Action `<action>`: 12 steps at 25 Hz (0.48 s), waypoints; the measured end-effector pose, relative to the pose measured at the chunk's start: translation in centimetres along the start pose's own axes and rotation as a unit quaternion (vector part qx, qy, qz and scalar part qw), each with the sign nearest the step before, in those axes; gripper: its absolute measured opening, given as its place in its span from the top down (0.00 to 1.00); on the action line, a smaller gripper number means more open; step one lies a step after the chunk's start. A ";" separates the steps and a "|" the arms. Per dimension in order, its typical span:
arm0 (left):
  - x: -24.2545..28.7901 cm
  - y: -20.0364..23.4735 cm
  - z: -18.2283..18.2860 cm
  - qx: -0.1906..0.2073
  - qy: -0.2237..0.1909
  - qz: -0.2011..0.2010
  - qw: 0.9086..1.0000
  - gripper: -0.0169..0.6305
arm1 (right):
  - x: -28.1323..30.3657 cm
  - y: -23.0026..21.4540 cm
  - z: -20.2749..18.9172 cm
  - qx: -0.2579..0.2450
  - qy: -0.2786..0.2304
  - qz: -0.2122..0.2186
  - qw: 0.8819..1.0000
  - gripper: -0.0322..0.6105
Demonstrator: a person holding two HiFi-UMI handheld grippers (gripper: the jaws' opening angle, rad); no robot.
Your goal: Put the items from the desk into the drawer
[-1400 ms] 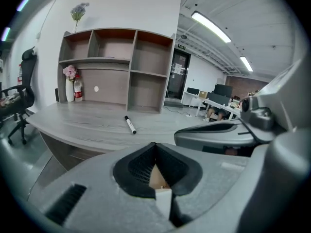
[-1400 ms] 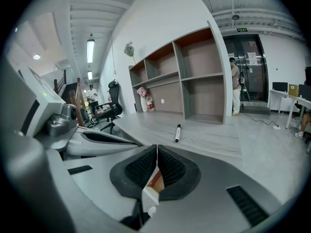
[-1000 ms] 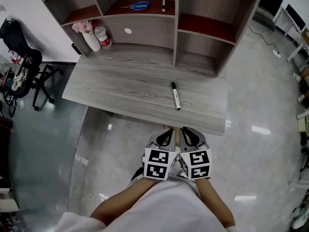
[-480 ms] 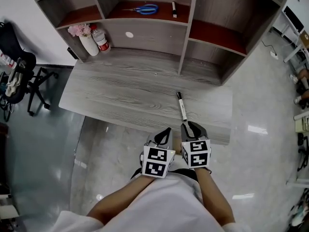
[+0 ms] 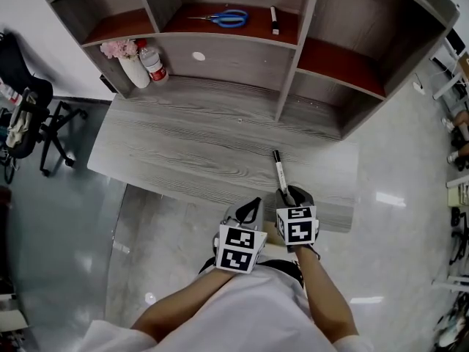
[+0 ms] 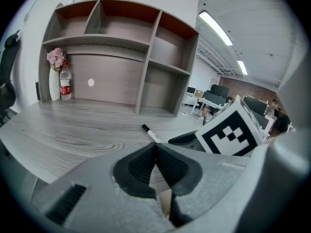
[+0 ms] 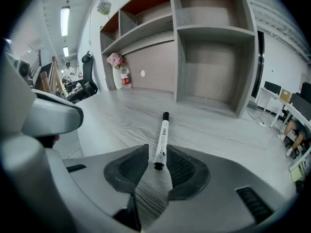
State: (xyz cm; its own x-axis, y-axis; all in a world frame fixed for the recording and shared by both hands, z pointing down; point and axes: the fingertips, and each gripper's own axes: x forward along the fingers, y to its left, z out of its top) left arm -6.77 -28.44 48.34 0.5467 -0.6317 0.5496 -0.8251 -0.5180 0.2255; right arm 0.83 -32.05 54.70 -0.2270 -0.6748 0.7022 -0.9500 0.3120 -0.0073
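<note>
A white marker with black ends [image 5: 280, 171] lies on the grey wood desk [image 5: 183, 145], near its front right. My right gripper [image 5: 289, 194] is open, its two pads on either side of the marker's near end [image 7: 161, 140]. Small gaps show on both sides. My left gripper [image 5: 253, 204] hovers at the desk's front edge, shut and empty, just left of the right one; from it the marker [image 6: 150, 133] appears ahead and to the right. No drawer is in view.
A shelf unit [image 5: 293, 50] stands at the desk's back, holding blue scissors [image 5: 229, 18] and another marker [image 5: 275, 19]. A vase of pink flowers [image 5: 126, 59] and a bottle [image 5: 154, 62] stand at the back left. An office chair [image 5: 29, 108] is left of the desk.
My right gripper has moved forward over the desk edge until its jaws straddle the marker's near end. The left gripper has stayed near the edge. The marker has not moved.
</note>
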 end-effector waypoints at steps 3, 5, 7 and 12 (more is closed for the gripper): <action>0.3 0.6 -0.2 -0.001 0.005 0.005 1.000 0.97 | 1.2 -0.6 -0.1 0.006 0.011 -0.002 1.000 0.81; 0.5 0.9 -0.3 -0.002 0.008 0.008 1.000 0.97 | 1.7 -0.8 -0.3 0.014 0.017 -0.001 1.000 0.81; 0.6 1.1 -0.3 -0.003 0.010 0.010 1.000 0.97 | 2.1 -0.9 -0.4 0.021 0.022 0.003 1.000 0.83; 0.5 0.9 -0.3 -0.010 0.011 0.011 1.000 0.97 | 1.6 -1.1 -0.3 0.042 0.017 0.016 0.999 0.86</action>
State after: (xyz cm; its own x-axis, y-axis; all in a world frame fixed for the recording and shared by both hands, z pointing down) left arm -7.33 -29.08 49.02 0.5249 -0.6299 0.5725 -0.8399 -0.4923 0.2285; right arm 1.56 -33.28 56.10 -0.2506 -0.6420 0.7246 -0.9576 0.2743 -0.0882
